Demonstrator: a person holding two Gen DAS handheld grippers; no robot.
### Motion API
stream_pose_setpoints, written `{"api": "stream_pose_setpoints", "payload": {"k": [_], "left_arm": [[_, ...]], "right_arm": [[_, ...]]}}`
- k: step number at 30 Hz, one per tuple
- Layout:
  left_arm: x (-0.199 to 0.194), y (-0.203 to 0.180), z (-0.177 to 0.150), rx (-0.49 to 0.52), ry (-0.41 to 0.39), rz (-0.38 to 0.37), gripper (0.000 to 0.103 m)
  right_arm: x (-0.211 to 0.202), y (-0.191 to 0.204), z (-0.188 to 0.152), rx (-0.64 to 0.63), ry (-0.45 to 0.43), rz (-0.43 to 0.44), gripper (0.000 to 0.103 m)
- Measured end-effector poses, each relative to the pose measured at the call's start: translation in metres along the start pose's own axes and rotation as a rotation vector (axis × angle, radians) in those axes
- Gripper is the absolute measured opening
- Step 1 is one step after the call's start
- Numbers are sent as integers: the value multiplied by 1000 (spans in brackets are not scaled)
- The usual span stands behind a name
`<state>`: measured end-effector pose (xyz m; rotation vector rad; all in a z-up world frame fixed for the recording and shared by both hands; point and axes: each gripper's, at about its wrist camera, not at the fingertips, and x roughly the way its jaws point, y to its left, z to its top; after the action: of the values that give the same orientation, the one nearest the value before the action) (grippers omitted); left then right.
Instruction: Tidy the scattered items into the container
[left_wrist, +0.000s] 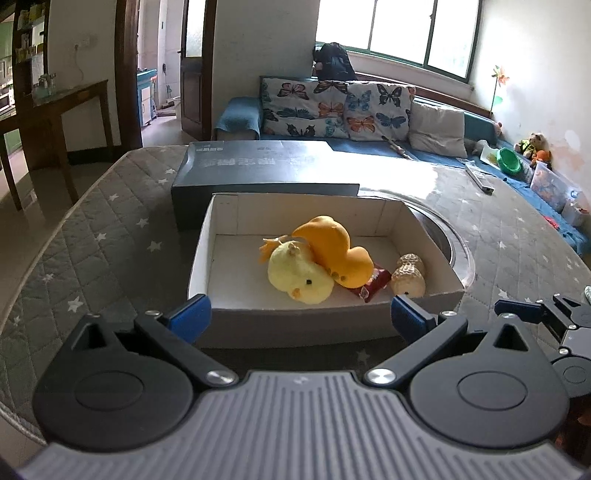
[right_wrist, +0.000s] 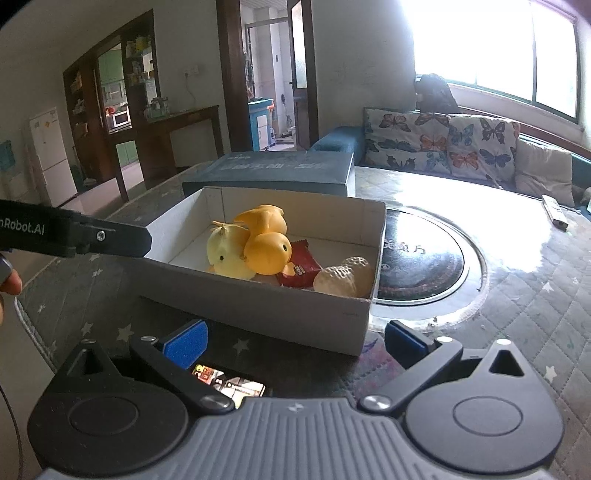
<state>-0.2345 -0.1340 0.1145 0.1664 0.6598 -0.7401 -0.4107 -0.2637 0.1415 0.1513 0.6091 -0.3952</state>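
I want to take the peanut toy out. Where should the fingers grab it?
Grab the peanut toy at its narrow waist, coming straight down from above. It lies on its side in the white box's near corner, walls close on two sides and the red packet beside it, so only the top is free.

Fingers: black linkage arms, blue pads (left_wrist: 190, 314), silver pivot screws.
Housing: ribbed grey body (right_wrist: 295, 439), round black hubs.
Marking: white lettering, seemingly "nRobot.AI" (right_wrist: 22, 229).

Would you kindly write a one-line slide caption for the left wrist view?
Open left tool facing a white cardboard box holding two plush chicks, a red snack packet and a peanut toy.
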Motion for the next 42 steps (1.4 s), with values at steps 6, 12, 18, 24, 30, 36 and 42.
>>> {"api": "stream_pose_setpoints", "payload": {"k": [6, 12, 18, 24, 30, 36, 42], "left_arm": [[-6, -8, -9, 20, 3, -8, 103], [-9, -12, -16, 29, 4, -19, 103], [-10, -11, -18, 24, -4, -22, 103], [-6, -7, -22, 6, 2, -5, 103], [0, -7, -26, 4, 21, 10, 103], [-3, -13, -37, 32, 13, 28, 103], [-7, -11, -49, 18, 33, 54, 103]], "right_arm": [[-11, 0, -8, 5, -11, -5, 103], [-17, 2, -13, 8, -19, -10, 103], [-21, 7, -14, 6, -23, -18, 103], [-17, 10, -14, 10, -14, -24, 103], [-16, 11, -19, 18, -6, -37, 103], [-21, 12, -26, 28, -8, -55, 103], [-23, 17, -32, 23, -9, -58, 103]]}}
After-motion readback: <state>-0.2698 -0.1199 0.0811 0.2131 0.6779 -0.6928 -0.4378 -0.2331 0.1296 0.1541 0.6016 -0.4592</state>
